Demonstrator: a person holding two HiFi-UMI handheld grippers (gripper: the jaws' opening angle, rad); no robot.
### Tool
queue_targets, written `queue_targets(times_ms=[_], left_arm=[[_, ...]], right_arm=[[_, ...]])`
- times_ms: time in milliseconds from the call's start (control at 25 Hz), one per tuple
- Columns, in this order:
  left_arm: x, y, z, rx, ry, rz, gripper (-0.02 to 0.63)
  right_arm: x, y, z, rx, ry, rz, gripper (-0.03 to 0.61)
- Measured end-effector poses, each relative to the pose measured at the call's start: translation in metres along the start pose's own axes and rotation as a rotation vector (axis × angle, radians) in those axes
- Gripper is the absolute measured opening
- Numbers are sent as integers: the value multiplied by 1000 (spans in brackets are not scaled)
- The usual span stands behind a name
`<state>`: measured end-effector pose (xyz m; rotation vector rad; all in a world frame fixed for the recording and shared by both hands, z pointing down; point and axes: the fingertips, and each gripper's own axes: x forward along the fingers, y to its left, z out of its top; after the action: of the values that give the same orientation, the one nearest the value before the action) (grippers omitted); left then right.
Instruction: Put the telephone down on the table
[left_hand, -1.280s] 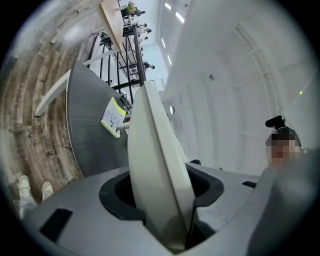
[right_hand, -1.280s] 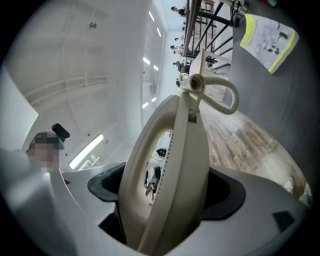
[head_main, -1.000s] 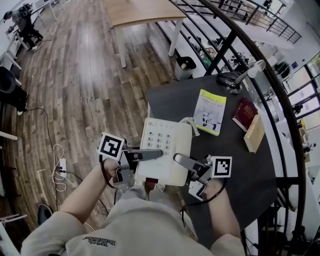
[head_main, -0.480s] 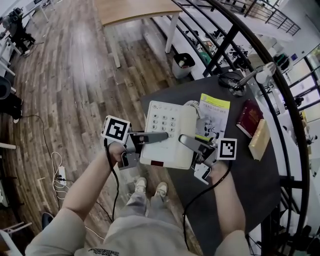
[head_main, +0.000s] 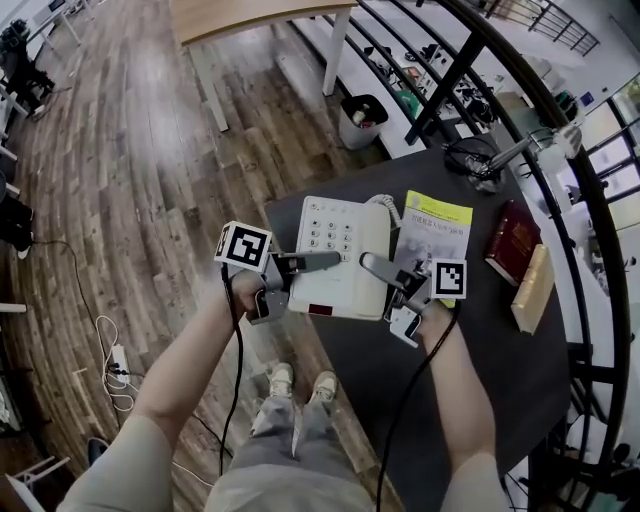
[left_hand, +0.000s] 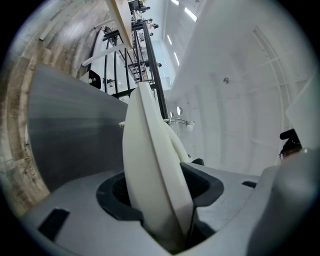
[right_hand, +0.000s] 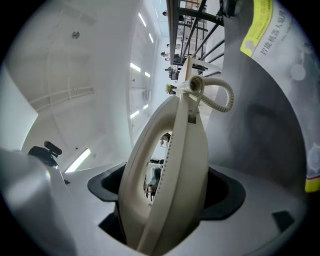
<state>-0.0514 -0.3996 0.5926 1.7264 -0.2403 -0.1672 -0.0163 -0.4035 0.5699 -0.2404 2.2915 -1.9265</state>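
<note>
A white push-button telephone (head_main: 340, 255) with a coiled cord (head_main: 385, 208) is held level over the near left corner of the dark table (head_main: 470, 340). My left gripper (head_main: 318, 263) is shut on its left edge. My right gripper (head_main: 378, 270) is shut on its right edge. In the left gripper view the telephone's pale edge (left_hand: 150, 170) stands wedged in my left gripper (left_hand: 160, 200), with the table (left_hand: 70, 130) close beside it. In the right gripper view the telephone's side (right_hand: 170, 170) fills my right gripper (right_hand: 165, 210), and the cord (right_hand: 220, 95) curls past it. Whether the telephone touches the table is hidden.
A yellow booklet (head_main: 435, 228) lies just right of the telephone. A red book (head_main: 513, 242) and a tan book (head_main: 532, 288) lie farther right. A desk lamp's base (head_main: 478, 160) sits at the table's far edge by a black railing. A bin (head_main: 360, 118) stands on the wooden floor beyond.
Both grippers have carried the telephone forward from in front of the person's body to over the table's near corner, and lower. The grips have not changed.
</note>
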Motion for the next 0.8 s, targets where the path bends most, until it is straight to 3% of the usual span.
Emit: queue_targets(times_ms=[200, 520, 800], left_arm=[[12, 37, 11, -26, 1, 23, 230], [15, 58, 9, -15, 13, 92, 242], [2, 71, 29, 17, -152, 193, 268]], right_arm=[[-2, -42, 14, 37, 2, -8, 419], [-3, -58, 14, 42, 5, 12, 419], [-21, -75, 29, 34, -83, -12, 420]])
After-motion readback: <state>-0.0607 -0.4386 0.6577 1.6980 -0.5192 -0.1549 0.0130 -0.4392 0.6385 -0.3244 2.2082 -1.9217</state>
